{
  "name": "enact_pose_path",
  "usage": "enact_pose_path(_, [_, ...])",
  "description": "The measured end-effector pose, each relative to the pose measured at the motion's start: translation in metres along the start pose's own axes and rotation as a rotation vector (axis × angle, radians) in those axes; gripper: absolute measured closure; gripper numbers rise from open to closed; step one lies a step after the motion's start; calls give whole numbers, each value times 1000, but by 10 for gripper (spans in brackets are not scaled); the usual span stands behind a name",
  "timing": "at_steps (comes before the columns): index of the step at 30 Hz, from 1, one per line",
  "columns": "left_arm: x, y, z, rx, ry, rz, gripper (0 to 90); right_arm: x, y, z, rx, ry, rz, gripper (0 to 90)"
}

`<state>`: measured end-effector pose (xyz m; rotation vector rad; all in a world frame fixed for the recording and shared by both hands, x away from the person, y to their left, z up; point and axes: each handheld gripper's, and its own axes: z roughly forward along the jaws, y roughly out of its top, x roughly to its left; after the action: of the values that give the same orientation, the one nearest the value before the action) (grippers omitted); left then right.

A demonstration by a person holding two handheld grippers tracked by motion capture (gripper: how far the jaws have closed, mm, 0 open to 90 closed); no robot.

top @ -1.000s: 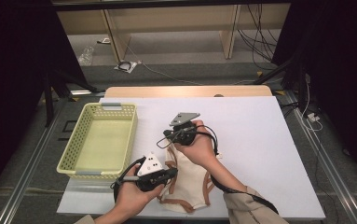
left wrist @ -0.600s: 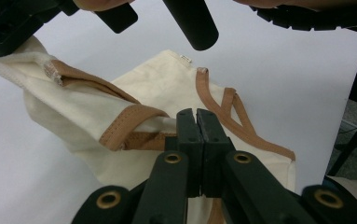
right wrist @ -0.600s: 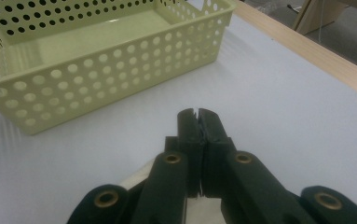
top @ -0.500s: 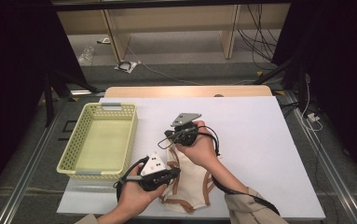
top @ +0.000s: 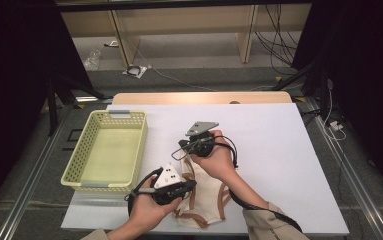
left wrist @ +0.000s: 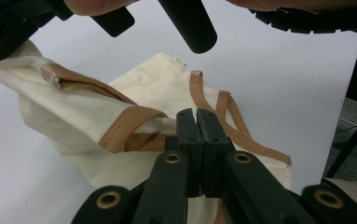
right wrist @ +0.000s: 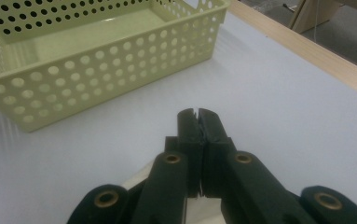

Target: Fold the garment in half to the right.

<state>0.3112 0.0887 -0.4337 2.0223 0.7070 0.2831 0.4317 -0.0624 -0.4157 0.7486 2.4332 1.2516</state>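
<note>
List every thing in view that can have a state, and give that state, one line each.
Cream cloth bag with brown straps: crumpled, one edge lifted off the table, pinched by both grippers.
Pale yellow perforated plastic basket: upright, empty.
Left gripper: shut on the bag's brown-trimmed edge.
Right gripper: jaws together; in the high view it holds the bag's far edge.
White table sheet: flat.

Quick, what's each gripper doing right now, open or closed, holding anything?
Left gripper: closed, pinching the brown-trimmed edge of the cream cloth bag.
Right gripper: closed; whether it holds anything cannot be told.
</note>
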Motion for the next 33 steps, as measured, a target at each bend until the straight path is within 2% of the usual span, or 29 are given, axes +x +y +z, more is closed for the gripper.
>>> enact_pose_path(33, [-7,1,13,17,-21,22,886,-2,-7,-8,2,-10,11,898])
